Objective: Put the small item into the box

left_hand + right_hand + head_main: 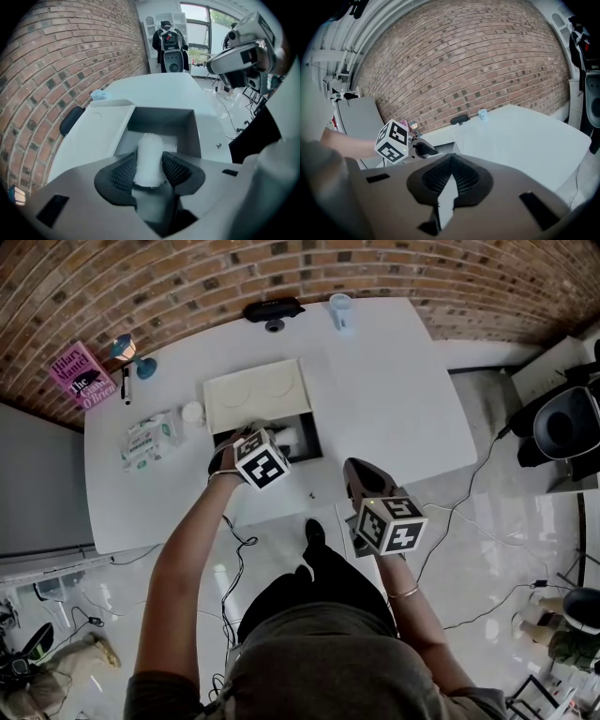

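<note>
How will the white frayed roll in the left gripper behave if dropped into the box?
Probably soft and light: the white roll has fuzzy, frayed ends, like rolled cloth. Likely grippy against the left gripper's ribbed pads. Being cylindrical it may roll slightly, but the box walls should contain it.

On the table [394, 399], the wipes pack [150, 439] lies left of the box [314, 437], the book [82, 376] farther left, and the cup [341, 310] behind it.
</note>
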Demonstrator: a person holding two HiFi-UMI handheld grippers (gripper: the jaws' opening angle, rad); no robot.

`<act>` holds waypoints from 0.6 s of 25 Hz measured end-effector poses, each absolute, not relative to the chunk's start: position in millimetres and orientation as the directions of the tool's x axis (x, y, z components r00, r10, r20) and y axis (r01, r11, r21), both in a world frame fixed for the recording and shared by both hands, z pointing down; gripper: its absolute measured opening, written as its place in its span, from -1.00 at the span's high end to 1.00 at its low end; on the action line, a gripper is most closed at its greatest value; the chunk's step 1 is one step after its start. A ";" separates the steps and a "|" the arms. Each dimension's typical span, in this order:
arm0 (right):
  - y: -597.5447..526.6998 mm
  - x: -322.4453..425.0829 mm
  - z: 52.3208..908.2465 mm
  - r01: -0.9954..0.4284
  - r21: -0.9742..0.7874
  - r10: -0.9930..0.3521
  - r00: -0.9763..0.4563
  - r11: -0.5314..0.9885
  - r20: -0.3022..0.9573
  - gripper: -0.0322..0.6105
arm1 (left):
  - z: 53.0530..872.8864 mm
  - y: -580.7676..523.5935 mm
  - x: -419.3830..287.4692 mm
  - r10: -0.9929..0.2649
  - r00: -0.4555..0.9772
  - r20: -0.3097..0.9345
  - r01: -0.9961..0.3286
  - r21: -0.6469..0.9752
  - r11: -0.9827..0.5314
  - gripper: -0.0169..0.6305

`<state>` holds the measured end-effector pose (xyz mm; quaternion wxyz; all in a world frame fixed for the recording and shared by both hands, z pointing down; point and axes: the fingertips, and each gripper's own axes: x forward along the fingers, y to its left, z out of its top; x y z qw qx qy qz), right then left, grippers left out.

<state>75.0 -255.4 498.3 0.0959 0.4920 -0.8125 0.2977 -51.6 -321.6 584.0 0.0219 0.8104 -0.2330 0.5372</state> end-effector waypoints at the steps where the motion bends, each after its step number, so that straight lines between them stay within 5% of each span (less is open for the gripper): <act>1: -255.2 75.0 498.4 -0.856 -0.391 -0.741 -0.499 0.340 0.449 0.88 | 583.3 -321.4 -51.6 -0.355 0.316 0.880 -0.404 -0.214 -0.889 0.36; 15: -258.0 65.6 490.1 -0.836 -0.388 -0.727 -0.537 0.388 0.429 0.88 | 536.9 -322.3 -58.8 -0.524 0.386 0.759 -0.620 -0.207 -0.757 0.41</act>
